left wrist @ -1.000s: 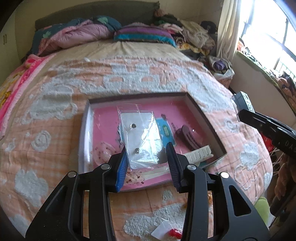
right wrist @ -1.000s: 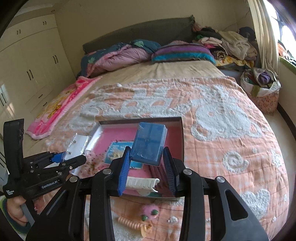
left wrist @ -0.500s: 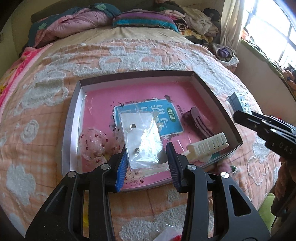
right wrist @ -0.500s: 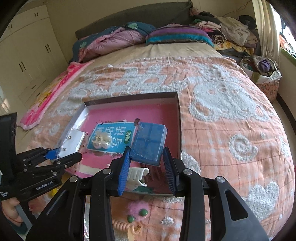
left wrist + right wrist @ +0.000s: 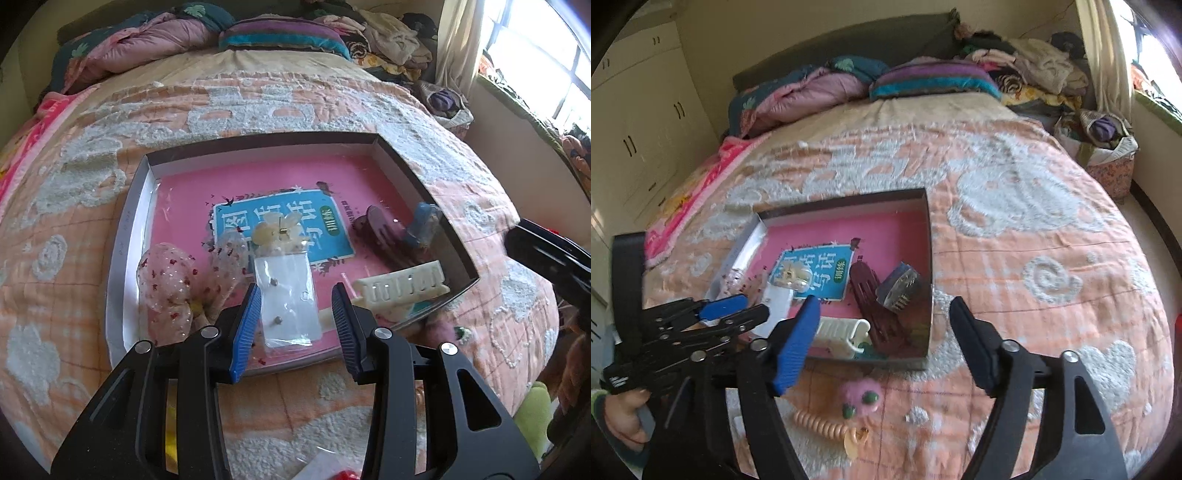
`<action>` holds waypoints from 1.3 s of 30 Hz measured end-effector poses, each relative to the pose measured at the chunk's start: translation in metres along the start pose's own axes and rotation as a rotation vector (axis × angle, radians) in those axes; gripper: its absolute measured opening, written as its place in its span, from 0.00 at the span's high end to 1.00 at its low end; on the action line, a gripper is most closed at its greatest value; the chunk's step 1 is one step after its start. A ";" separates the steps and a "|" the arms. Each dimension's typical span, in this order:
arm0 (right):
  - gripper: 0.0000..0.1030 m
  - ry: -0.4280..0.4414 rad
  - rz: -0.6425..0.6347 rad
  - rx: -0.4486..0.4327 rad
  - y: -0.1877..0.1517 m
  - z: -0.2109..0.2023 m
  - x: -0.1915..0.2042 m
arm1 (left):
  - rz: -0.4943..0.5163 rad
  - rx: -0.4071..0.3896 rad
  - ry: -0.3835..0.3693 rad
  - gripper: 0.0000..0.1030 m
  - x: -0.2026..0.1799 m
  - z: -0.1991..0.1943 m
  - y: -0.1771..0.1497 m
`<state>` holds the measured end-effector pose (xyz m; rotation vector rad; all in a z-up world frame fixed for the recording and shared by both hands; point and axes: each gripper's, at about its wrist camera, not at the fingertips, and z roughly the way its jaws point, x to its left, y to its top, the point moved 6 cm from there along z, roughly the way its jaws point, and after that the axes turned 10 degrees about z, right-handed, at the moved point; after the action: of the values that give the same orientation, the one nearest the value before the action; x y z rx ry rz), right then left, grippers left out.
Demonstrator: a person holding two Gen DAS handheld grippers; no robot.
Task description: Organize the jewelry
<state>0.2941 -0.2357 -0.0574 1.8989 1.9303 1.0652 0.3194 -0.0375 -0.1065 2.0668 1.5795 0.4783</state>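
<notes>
Right wrist view: blue case released into the box, lower centre.
Right hand-held gripper jaws opening, empty; left hand-held gripper still grasps the earring bag, next to drop.

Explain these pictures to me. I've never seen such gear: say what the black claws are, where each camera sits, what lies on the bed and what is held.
No robot here: a person carries a two-fingered tool in each hand, and each tool has a wide-angle camera that looks along its fingers. One picture comes from the left tool and the other from the right.

On the quilt lies a shallow tray with a pink floor. In it are a white hair clip, a dark red clip, a sheer pink bow and a small blue box.

The left hand-held gripper holds a clear earring bag over the tray. The right hand-held gripper is opening its jaws, with nothing between them.
</notes>
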 end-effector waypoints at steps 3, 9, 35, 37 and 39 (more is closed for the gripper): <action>0.18 -0.003 0.008 -0.044 0.001 -0.022 -0.003 | 0.006 -0.007 0.002 0.61 -0.005 -0.004 0.001; 0.14 0.006 0.017 -0.106 0.002 -0.057 -0.006 | -0.006 -0.033 0.028 0.39 -0.008 -0.023 0.006; 0.04 0.049 -0.064 -0.291 0.016 -0.174 0.025 | -0.009 -0.223 0.050 0.09 -0.033 -0.149 0.021; 0.04 0.051 -0.068 -0.307 0.015 -0.180 0.027 | -0.001 -0.238 0.052 0.09 -0.036 -0.157 0.021; 0.04 0.056 -0.064 -0.312 0.015 -0.183 0.029 | 0.004 -0.244 0.054 0.09 -0.037 -0.163 0.020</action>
<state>0.1875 -0.2705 0.0904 1.6436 1.7195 1.3237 0.2357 -0.0500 0.0393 1.8876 1.4668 0.6972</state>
